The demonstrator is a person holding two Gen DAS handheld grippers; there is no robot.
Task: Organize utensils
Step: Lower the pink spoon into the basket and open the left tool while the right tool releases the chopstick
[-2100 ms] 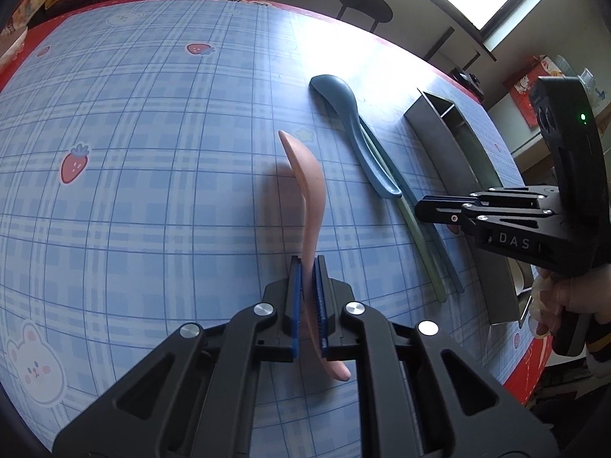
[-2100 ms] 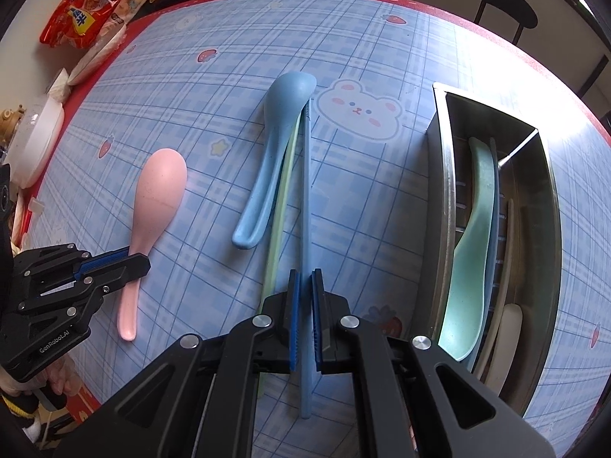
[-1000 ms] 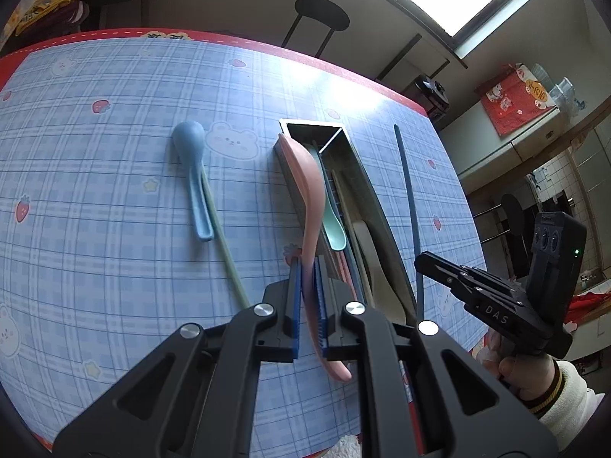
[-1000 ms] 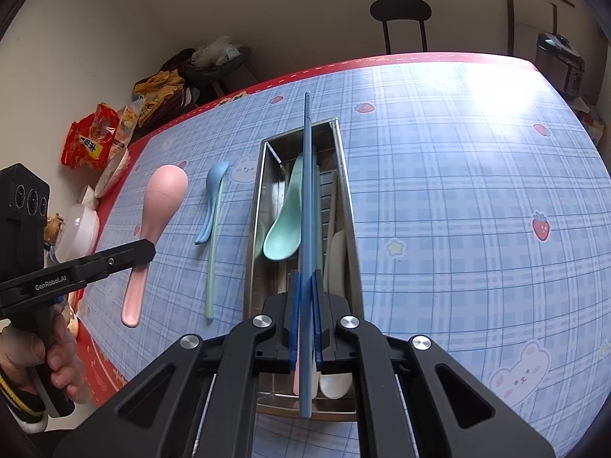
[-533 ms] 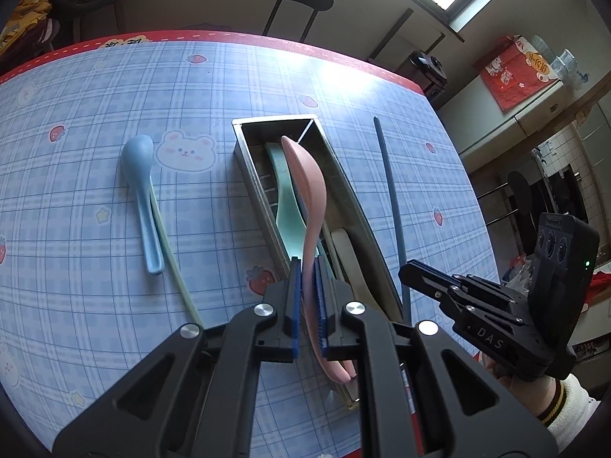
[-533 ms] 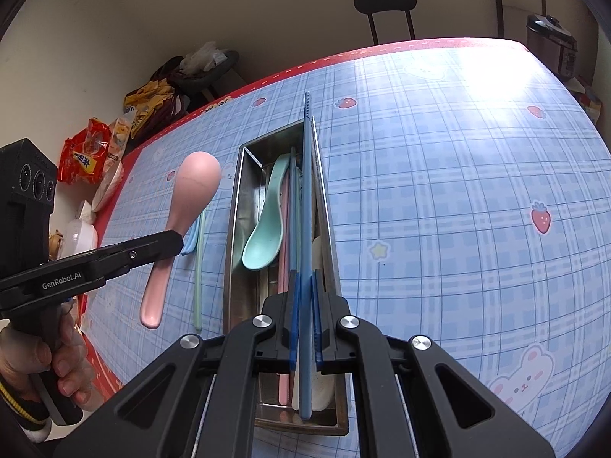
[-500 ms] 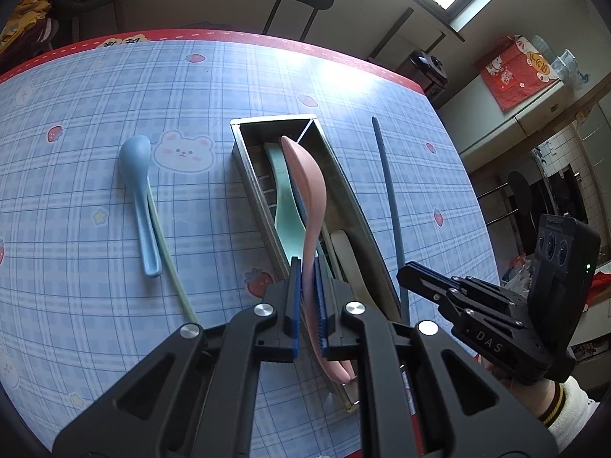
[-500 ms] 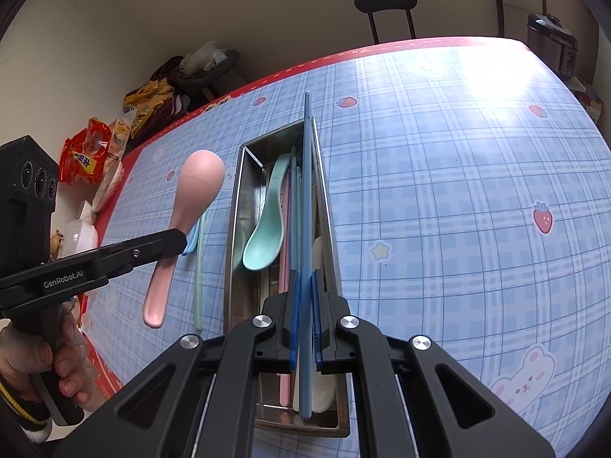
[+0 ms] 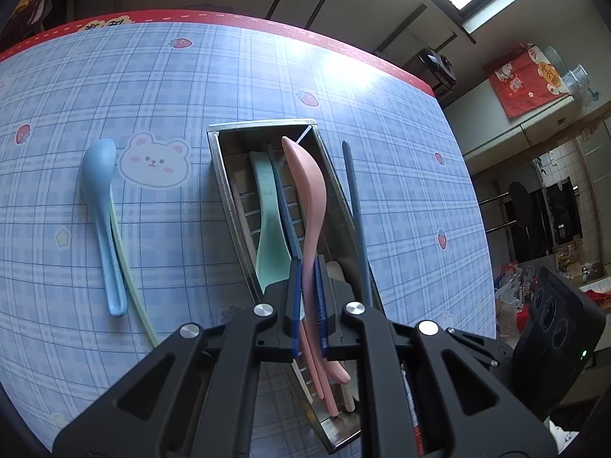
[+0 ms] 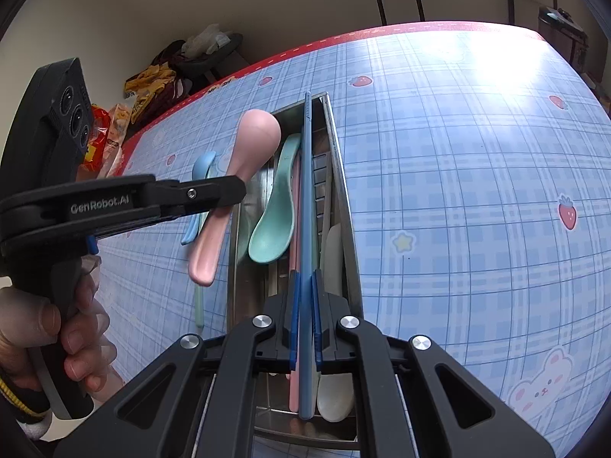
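Left hand-held gripper (image 9: 307, 305): pinched tight on pink spoon (image 9: 309, 191); carried across from open surface (image 9: 172, 229) to above metal tray (image 9: 225, 175), bowl end forward.
Right hand-held gripper (image 10: 304, 320): clamped on blue chopstick (image 10: 306, 191); lowered slightly, lined up along tray's length.
Tray contents: green spoon (image 10: 277, 221), pale spoon (image 10: 332, 252), pink sticks.
Left on surface: blue spoon (image 9: 101, 206), green chopstick (image 9: 130, 267) just beside it.
Meaning: both carried pieces poised for release; two more to fetch afterwards, probably.
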